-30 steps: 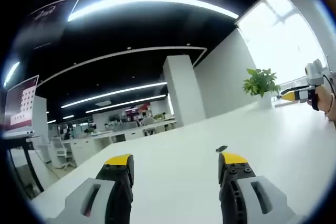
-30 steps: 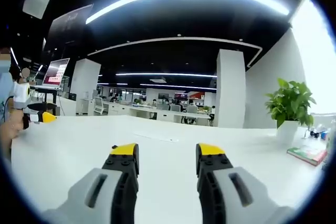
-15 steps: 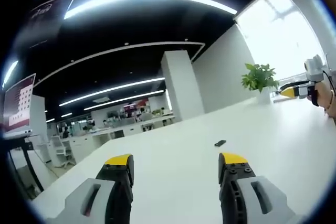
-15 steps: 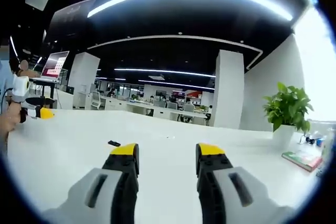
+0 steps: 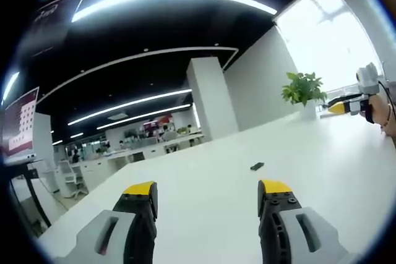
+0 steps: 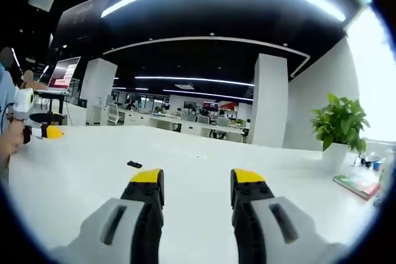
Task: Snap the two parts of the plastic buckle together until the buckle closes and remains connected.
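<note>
Lying alone on the white desk (image 5: 204, 196) beyond both tools' tips, a small dark buckle piece (image 5: 257, 166) sits untouched, w/ left tool (image 5: 207, 191) and right tool (image 6: 197, 180) both released, jaws apart, empty, potted plant (image 6: 341, 129) at desk's far edge.

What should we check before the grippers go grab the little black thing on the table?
1. Left gripper open and empty: ok.
2. Right gripper open and empty: ok.
3. Small black piece in sight on the white table: ok.
4. Is it one buckle half or both: cannot tell, too small.
5. A gripper close enough to grasp it: not ok, both hover short of it.
6. Table around it free of clutter: ok.
</note>
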### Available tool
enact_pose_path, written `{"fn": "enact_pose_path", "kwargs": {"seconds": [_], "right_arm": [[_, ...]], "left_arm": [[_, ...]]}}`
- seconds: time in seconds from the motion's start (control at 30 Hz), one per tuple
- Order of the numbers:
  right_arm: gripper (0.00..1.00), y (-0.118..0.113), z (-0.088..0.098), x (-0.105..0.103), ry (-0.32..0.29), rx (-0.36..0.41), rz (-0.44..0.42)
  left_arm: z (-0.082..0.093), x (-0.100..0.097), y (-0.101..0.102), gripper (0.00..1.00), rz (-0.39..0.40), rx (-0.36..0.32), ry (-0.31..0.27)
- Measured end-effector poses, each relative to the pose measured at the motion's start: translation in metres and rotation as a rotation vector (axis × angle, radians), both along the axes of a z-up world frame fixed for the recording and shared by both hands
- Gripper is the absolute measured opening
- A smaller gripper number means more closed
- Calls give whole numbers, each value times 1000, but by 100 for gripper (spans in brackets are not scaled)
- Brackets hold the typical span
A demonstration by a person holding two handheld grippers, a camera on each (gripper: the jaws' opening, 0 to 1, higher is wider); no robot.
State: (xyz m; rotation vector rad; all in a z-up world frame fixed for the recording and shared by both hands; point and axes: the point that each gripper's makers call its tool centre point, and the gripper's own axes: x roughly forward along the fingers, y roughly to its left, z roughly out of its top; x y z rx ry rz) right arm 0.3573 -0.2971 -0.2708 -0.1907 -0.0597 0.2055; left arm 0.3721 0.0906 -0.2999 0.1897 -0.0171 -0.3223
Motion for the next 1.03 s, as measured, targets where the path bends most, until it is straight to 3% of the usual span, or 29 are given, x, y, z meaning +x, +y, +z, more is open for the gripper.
{"fn": "enact_pose_path", "kwargs": {"seconds": [0.13,0.43,0.77,1.03], "right_arm": [[44,-2,4,-1,-21,-18,-23],[44,-6,3,0,-20,-32,-45],[44,-3,0,1,-2,-44,-36],[44,-1,-4,3,17,-47,-22]], "left_arm": [[2,-1,-2,67,-5,0,-11],[-6,1,-6,68,-15,27,19],[-8,0,-16,71,-60,9,34],[-13,5,-9,71,-27,14,58]]}}
